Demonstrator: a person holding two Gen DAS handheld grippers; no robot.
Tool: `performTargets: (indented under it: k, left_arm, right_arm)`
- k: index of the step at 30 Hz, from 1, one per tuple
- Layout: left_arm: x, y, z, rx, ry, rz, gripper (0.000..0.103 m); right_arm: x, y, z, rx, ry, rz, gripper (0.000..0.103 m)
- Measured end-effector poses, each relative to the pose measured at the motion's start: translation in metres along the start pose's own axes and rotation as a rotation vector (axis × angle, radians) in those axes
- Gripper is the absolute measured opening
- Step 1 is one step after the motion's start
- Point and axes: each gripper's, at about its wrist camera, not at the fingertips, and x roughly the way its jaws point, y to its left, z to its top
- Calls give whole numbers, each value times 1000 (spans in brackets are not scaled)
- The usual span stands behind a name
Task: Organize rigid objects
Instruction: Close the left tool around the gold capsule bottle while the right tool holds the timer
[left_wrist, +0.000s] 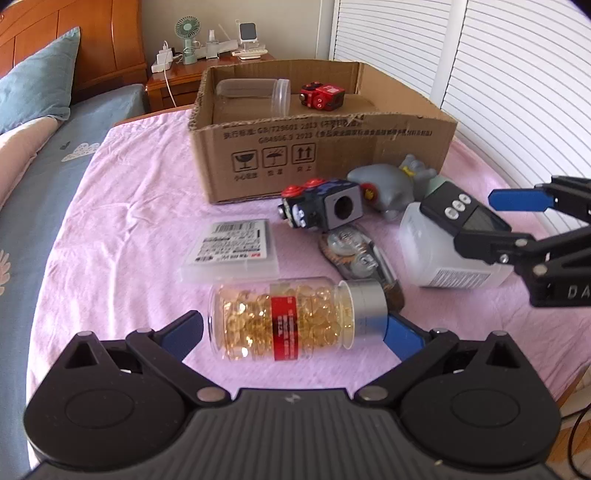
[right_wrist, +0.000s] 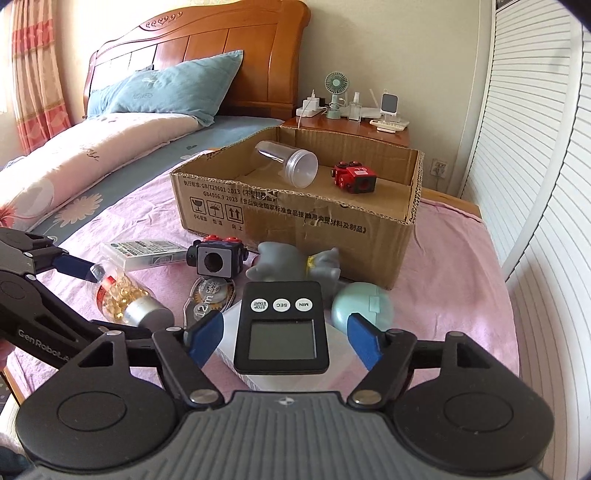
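A clear bottle of golden capsules with a silver cap lies on its side on the pink sheet. My left gripper stands open around it lengthwise, one blue pad by its base and one by its cap. A black timer rests on a white plastic box. My right gripper is open with a pad on each side of the timer and a gap to it on both sides. The cardboard box behind holds a clear jar and a red cube.
Between the grippers and the carton lie a dark fidget cube, a grey toy, a flat labelled case, a blister pack of discs and a mint round case. A bed lies left, a nightstand behind.
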Motion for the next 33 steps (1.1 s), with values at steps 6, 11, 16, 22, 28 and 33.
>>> performTargets:
  k: [6,11,16,22,28,33]
  left_arm:
    - [-1,6,-6,-5,-31,31,102]
    - [-1,1,-3,4,-72,54,100]
    - [-1,-1,-4,6,-84,49,94]
    - [1,-1,-5,6,-87,45,93]
    - [0,1,-5,5,-89,37,93]
    - [-2,1,-7,9,-86,37,93]
  right_arm:
    - [3,0,-2,-2,14,11,80]
    - [7,2,1,3,13,12,80]
    - [10,7,3,-19,12,-11,77]
    - [9,10,5,-41,4,-10,61]
    - [6,15,5,-60,12,-13,57]
    - [5,13,2,-55,17,-11,62]
